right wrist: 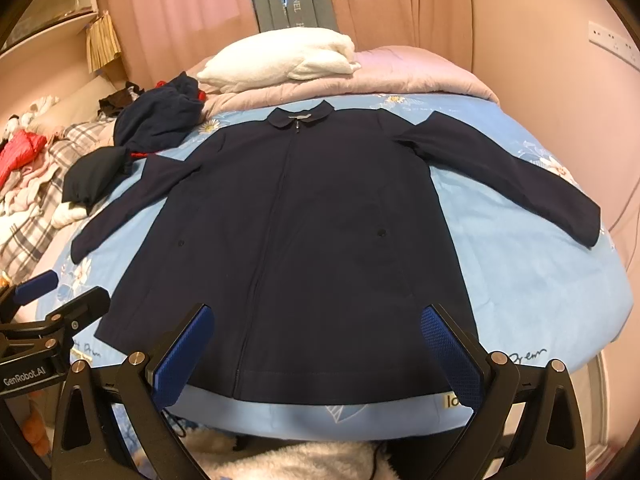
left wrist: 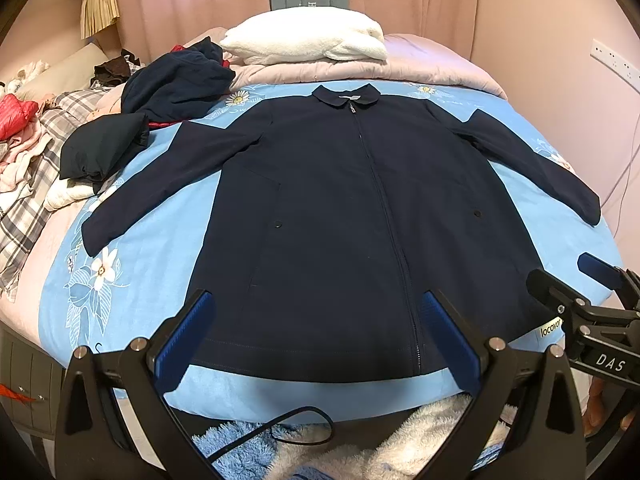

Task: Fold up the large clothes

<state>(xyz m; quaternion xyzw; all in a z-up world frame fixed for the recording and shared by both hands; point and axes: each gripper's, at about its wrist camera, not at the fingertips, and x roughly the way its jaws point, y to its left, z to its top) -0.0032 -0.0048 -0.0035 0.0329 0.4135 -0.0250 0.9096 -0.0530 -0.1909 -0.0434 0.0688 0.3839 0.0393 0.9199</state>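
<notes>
The left gripper has its fingers spread wide and holds nothing; its blue pads frame the lower body of the jacket, just above the hem. The right gripper is likewise spread wide and empty, its pads framing the same lower area from the right of the zipper. Whether either gripper touches the fabric cannot be told. The jacket lies flat, front up and zipped, on the blue sheet, hem nearest the grippers, collar farthest, both sleeves spread outward. Beyond the collar lie a pink quilt and a white blanket on it. Left of the jacket is a heap of dark clothes.
</notes>
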